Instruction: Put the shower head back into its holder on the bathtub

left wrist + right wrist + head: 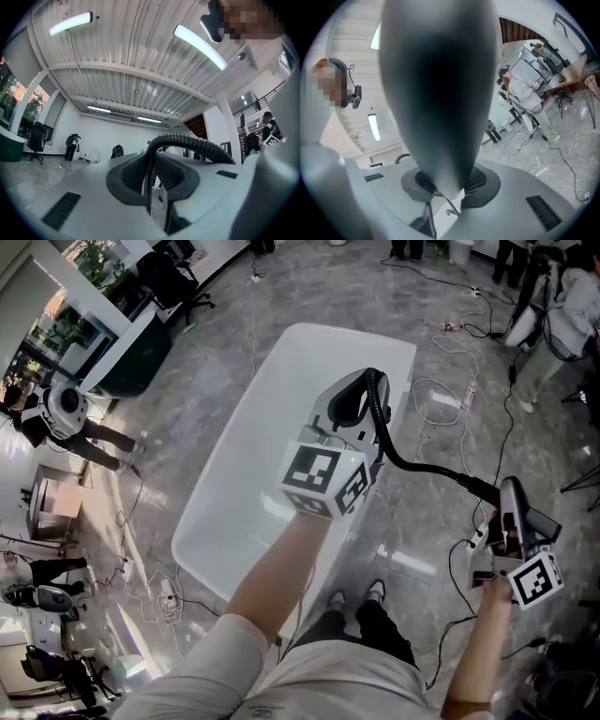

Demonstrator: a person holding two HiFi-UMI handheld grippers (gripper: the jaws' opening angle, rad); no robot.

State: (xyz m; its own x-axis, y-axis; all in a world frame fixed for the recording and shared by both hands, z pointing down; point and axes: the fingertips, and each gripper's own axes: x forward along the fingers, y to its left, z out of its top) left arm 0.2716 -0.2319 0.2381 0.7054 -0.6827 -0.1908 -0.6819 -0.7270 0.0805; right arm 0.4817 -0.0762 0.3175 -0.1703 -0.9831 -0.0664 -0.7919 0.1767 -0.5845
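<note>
The shower head is held in the right gripper, whose fingers are clamped on its dark handle, so that most of the right gripper view is filled by it. In the head view the shower head is seen to the right of the white bathtub, well apart from its rim and above the grey marbled floor. A black ribbed hose is led from the shower head up and leftward in a curve to the left gripper, which is held over the right side of the bathtub. In the left gripper view the hose is seen arching down into the narrow gap between the fingers, which are closed on it. Loose cables are strewn over the floor beyond the tub, and other people are seen standing farther off in the room.
</note>
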